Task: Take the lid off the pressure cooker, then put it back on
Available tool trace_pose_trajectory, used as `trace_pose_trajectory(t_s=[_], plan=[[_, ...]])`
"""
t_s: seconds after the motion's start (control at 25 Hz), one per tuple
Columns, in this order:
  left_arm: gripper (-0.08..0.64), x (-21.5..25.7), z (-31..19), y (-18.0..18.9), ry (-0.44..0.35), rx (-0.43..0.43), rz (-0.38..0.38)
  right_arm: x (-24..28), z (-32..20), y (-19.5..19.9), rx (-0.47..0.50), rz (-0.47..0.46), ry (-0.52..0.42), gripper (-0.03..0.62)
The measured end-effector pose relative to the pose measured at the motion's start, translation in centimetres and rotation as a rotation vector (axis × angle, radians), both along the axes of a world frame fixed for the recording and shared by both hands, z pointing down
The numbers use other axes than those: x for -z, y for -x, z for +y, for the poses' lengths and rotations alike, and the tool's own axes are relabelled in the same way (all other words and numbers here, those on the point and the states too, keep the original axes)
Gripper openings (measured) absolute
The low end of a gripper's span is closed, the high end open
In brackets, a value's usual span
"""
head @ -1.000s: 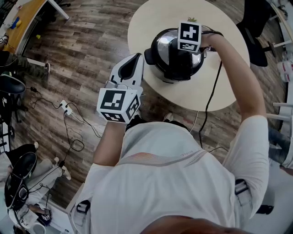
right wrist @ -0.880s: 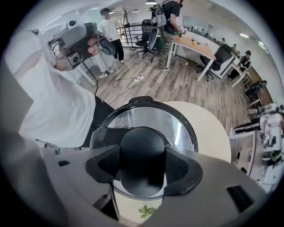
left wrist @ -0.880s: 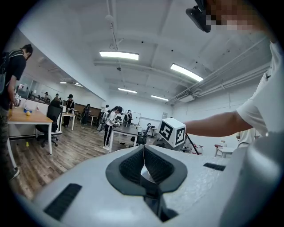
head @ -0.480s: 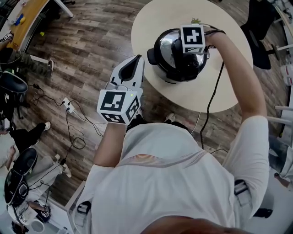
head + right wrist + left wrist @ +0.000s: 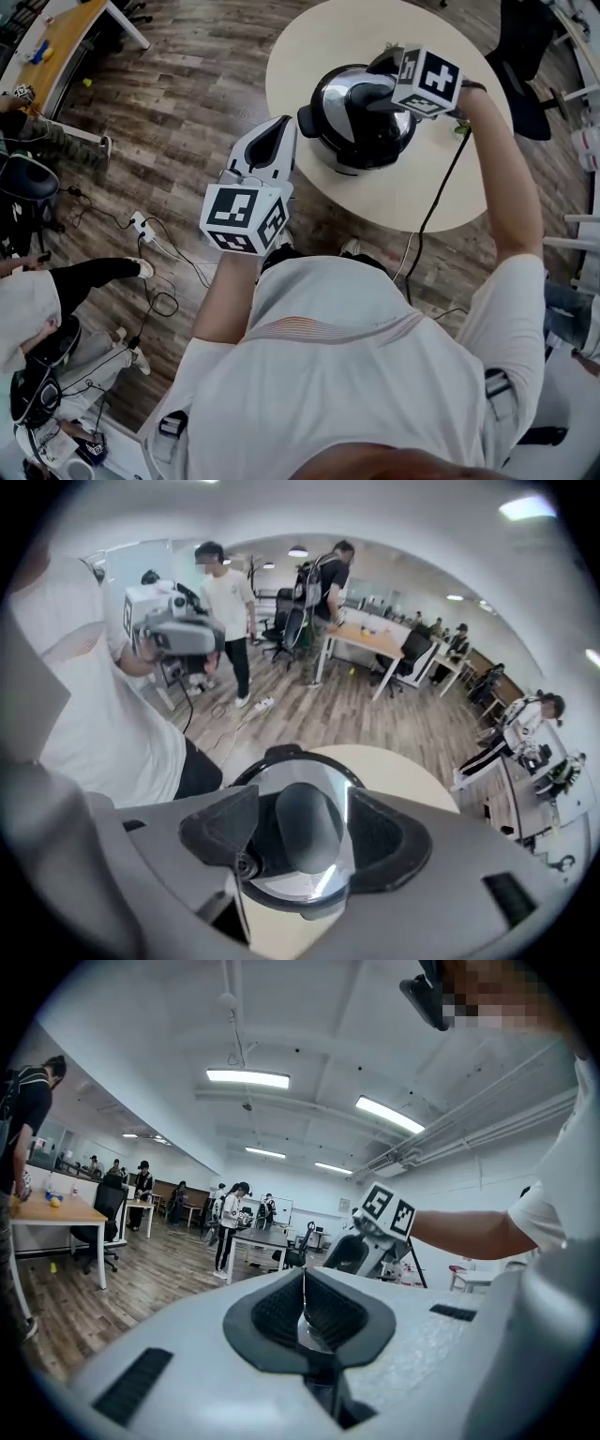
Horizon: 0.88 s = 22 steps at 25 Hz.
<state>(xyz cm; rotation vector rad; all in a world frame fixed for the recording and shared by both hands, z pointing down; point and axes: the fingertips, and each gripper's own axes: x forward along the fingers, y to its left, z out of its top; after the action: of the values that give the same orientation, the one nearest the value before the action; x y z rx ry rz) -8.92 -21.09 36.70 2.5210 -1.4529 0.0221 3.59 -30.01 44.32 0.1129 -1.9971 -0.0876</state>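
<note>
Right gripper (image 5: 305, 838) tilts steeply down over the cooker. Its jaws are apart and have just been opening wider. The lid's black handle (image 5: 302, 803) shows between them, with the pads clear of it on both sides. The shiny lid (image 5: 339, 94) sits on the pressure cooker (image 5: 361, 148) on the round table (image 5: 309, 37). Left gripper (image 5: 302, 1299), jaws pressed together on nothing, points level off the table's edge.
</note>
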Motion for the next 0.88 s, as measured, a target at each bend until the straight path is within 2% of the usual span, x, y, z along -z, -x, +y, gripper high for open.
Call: trace_pose_trajectory(t_s=[0.2, 0.4, 0.48, 0.56, 0.64, 0.88], plan=[[0.008, 0.7, -0.1, -1.9, -0.016, -0.052, 0.002, 7.5, 1.6, -1.6, -0.230, -0.365, -0.158, 0.261], [0.006, 1.9, -0.9, -3.5, -0.039, -0.081, 0.000, 12.6, 3.5, -6.6, -0.608, -0.754, -0.364, 0.112], [0.008, 2.5, -1.2, -4.2, -0.052, -0.092, -0.009, 13.4, 4.9, -8.9, -0.742, -0.876, -0.422, 0.049], [0.008, 3.1, -1.3, -4.9, -0.065, -0.107, -0.018, 13.5, 6.6, -10.9, -0.846, -0.956, -0.464, 0.017], [0.008, 3.5, -1.3, -5.7, -0.078, -0.119, -0.030, 13.4, 8.1, -12.3, -0.908, -1.006, -0.499, 0.011], [0.008, 3.8, -1.3, -7.6, -0.092, -0.140, -0.054, 13.7, 10.7, -15.5, -0.998, -1.064, -0.595, 0.001]])
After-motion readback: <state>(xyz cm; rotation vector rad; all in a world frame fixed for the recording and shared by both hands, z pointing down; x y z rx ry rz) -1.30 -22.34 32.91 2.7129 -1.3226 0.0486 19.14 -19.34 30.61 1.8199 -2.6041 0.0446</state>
